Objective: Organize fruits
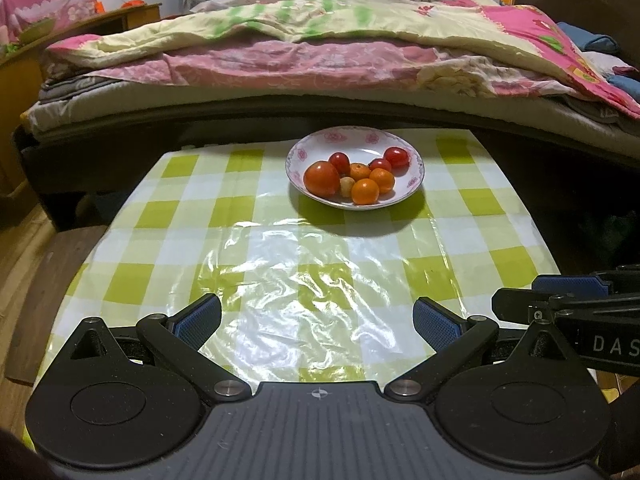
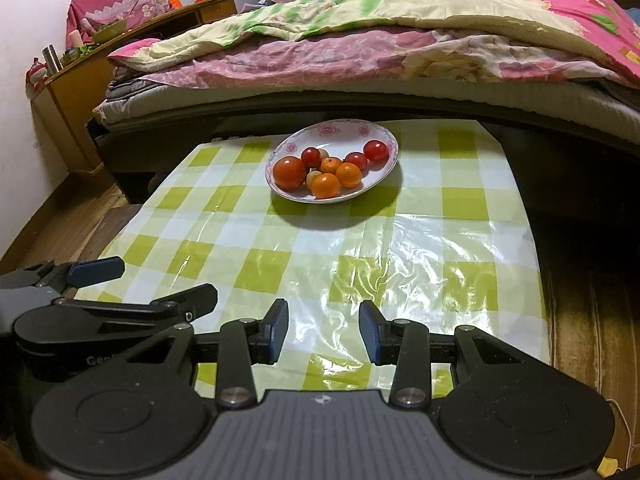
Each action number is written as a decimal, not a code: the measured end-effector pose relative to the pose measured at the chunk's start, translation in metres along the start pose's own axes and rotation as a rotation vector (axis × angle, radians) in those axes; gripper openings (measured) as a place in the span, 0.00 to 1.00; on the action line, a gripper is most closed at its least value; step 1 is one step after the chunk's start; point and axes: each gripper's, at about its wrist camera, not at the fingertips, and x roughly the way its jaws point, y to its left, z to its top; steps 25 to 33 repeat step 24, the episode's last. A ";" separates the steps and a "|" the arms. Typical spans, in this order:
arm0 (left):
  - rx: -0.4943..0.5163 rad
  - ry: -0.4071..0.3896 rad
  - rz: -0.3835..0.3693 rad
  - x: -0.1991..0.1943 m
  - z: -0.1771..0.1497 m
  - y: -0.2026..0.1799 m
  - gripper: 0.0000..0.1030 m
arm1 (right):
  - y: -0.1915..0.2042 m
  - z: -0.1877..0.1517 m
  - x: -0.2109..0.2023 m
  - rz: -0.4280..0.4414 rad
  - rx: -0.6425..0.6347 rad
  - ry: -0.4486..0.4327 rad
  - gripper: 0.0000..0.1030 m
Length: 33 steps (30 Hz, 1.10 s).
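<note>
Both sets of jaws stand apart and hold nothing: the left gripper [image 1: 318,322] is spread wide, the right gripper [image 2: 323,330] parted more narrowly, and both hover low over the near part of the checked tablecloth [image 1: 248,248], well short of the plate [image 1: 414,178]. That plate sits toward the cloth's far edge, near the bed [image 1: 320,60]. All the fruit in view lies in it: a large tomato [image 1: 321,178] on the plate's left, three small oranges [image 1: 365,191] bunched at the middle and near rim, three small red tomatoes [image 1: 396,157] toward the far side, and a pale little fruit [image 1: 346,186] wedged between the large tomato and the oranges. This fits fruit already gathered, or a plate waiting to be sorted out; I cannot tell which. Any pick here wants care, since the round pieces touch and would roll: approach from above, straddle one piece only, and close gently on the soft tomatoes.
</note>
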 end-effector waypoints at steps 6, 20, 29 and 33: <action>0.000 -0.001 0.003 -0.001 -0.001 -0.001 1.00 | 0.001 -0.001 -0.001 0.002 0.000 0.000 0.42; 0.003 0.002 0.005 -0.002 -0.003 0.001 1.00 | 0.003 -0.005 0.000 0.002 -0.002 0.006 0.42; 0.002 0.001 0.006 -0.002 -0.004 0.002 1.00 | 0.003 -0.005 0.000 0.002 -0.003 0.007 0.42; 0.002 0.001 0.006 -0.002 -0.004 0.002 1.00 | 0.003 -0.005 0.000 0.002 -0.003 0.007 0.42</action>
